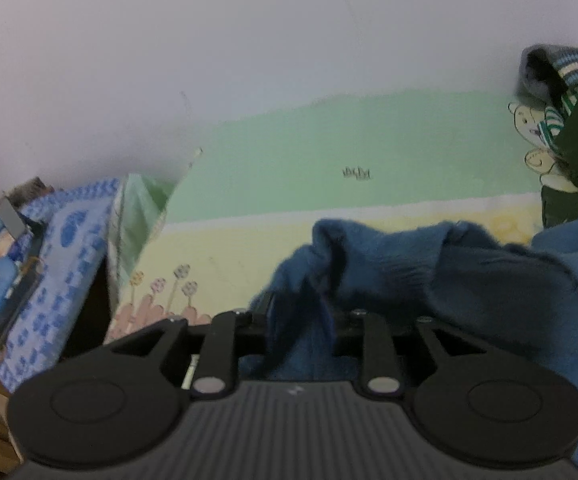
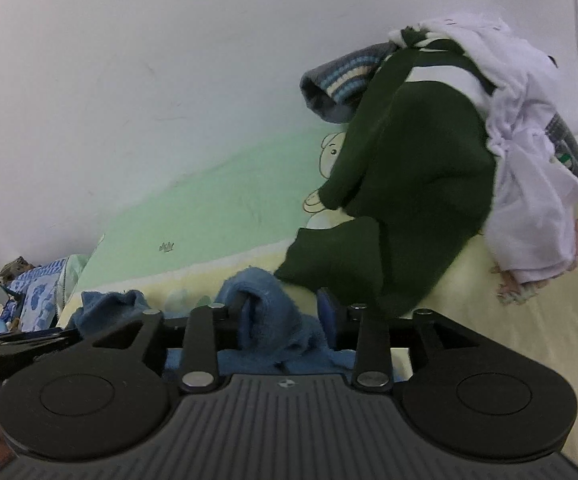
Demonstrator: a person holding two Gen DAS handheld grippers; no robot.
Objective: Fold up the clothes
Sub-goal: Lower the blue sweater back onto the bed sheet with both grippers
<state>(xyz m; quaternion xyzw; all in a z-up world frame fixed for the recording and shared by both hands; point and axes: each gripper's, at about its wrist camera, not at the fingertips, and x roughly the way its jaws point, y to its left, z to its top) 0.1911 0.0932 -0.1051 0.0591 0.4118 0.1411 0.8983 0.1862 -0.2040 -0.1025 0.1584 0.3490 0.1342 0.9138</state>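
Note:
A blue fleecy garment (image 1: 429, 264) lies bunched on the yellow-and-green bed sheet (image 1: 289, 168). My left gripper (image 1: 301, 316) is shut on a fold of it; the cloth fills the gap and hides the fingertips. In the right wrist view another fold of the blue garment (image 2: 265, 304) stands between the jaws of my right gripper (image 2: 285, 312). Those jaws are open, and the right pad (image 2: 326, 305) stands clear of the cloth. The left gripper's black body (image 2: 17, 344) shows at the lower left of that view.
A pile of clothes sits at the right against the wall: a dark green garment (image 2: 409, 184), a white one (image 2: 529, 152) and a striped knit (image 2: 341, 76). A blue-patterned bundle (image 1: 69, 240) with small items lies at the left edge of the bed.

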